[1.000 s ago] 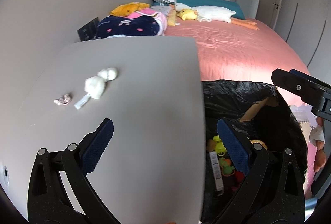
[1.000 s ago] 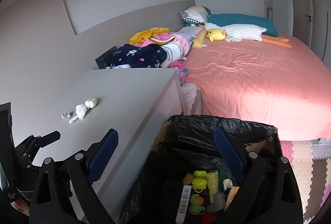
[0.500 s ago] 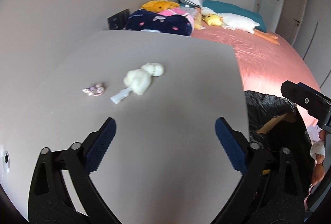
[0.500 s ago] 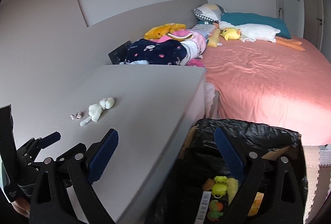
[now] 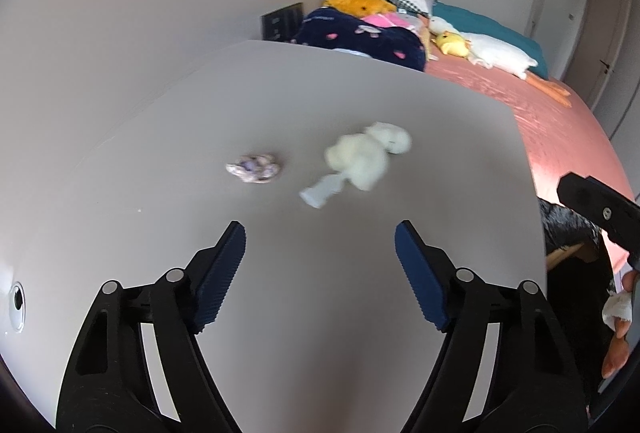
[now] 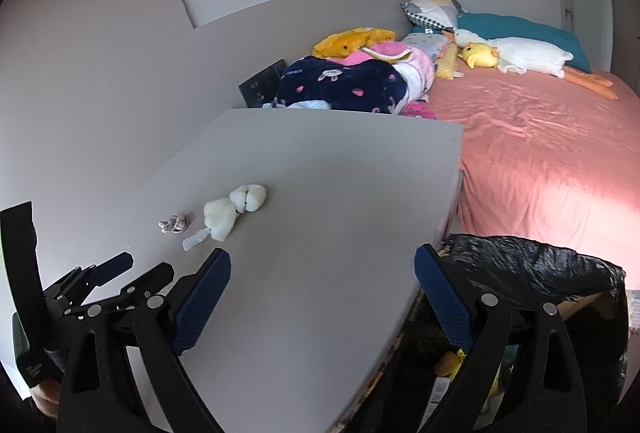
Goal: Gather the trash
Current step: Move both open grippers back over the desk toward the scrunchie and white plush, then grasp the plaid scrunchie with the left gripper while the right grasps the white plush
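On the grey table (image 5: 320, 105) lie two crumpled white tissue wads (image 5: 360, 161), a small clear plastic scrap (image 5: 320, 193) and a little purplish wrapper (image 5: 254, 169). My left gripper (image 5: 320, 233) hovers just short of the plastic scrap. Its jaws are closing and nothing is between them. The same trash shows in the right wrist view: tissue wads (image 6: 220, 219), wrapper (image 6: 176, 223). My right gripper (image 6: 322, 261) is open and empty over the table's near right corner. A bin lined with a black bag (image 6: 532, 265) stands beside that corner, with some rubbish inside.
A bed with a pink sheet (image 6: 540, 153) runs along the right, with folded clothes (image 6: 344, 85) and soft toys (image 6: 520, 53) at its head. A wall (image 5: 120, 33) closes off the table's left side. A round hole (image 5: 17, 307) sits in the table near its left edge.
Both views have swung left, from the bin to the table. The trash now lies closer and more central in the left wrist view. The left jaws have narrowed.
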### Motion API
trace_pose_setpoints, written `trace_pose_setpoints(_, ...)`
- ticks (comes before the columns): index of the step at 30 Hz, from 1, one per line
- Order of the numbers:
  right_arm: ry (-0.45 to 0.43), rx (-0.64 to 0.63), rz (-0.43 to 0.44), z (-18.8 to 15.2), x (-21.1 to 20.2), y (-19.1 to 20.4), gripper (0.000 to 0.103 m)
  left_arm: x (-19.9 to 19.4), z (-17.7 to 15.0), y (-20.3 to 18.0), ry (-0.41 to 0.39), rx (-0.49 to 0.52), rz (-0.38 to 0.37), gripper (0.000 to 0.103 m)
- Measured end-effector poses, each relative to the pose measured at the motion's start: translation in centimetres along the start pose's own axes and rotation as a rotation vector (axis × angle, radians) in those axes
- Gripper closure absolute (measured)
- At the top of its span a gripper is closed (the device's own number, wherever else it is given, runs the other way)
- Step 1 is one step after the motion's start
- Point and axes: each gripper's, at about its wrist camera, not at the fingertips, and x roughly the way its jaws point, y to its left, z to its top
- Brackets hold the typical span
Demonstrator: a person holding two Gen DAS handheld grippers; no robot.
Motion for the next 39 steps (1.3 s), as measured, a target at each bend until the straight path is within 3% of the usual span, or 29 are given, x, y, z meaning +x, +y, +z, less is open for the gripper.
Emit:
trace_pose_setpoints(9, 0.043, 0.023, 0.038, 0.7, 2.9, 1.4, 0.009, 2.4, 1.4, 3.3, 0.02, -0.057, 0.037, 0.04)
trace_pose_setpoints(20, 0.06, 0.047, 0.026, 1.4, 5.4, 2.5, 0.009, 5.6, 3.2, 4.4, 0.054, -0.044, 0.063, 0.046)
trace_pose_setpoints(25, 0.071, 0.034, 0.02, 1.6, 6.3, 3.1, 0.012, 6.7, 3.7, 4.5, 0.081, -0.023, 0.074, 0.062)
trace_pose_setpoints(29, 0.091, 0.028, 0.011, 1.9, 7.4, 3.8, 0.017, 7.0, 3.8, 4.5, 0.078, -0.001, 0.081, 0.066)
trace_pose_setpoints(33, 0.116, 0.053, 0.016, 2.2, 8.7, 4.2, 0.02, 7.1, 3.8, 4.8, 0.055, 0.008, 0.075, 0.076)
trace_pose_setpoints(39, 0.162, 0.06, 0.029, 2.3, 10.9, 5.7, 0.022, 6.0, 4.2, 6.6, 0.016, -0.058, 0.09, 0.083)
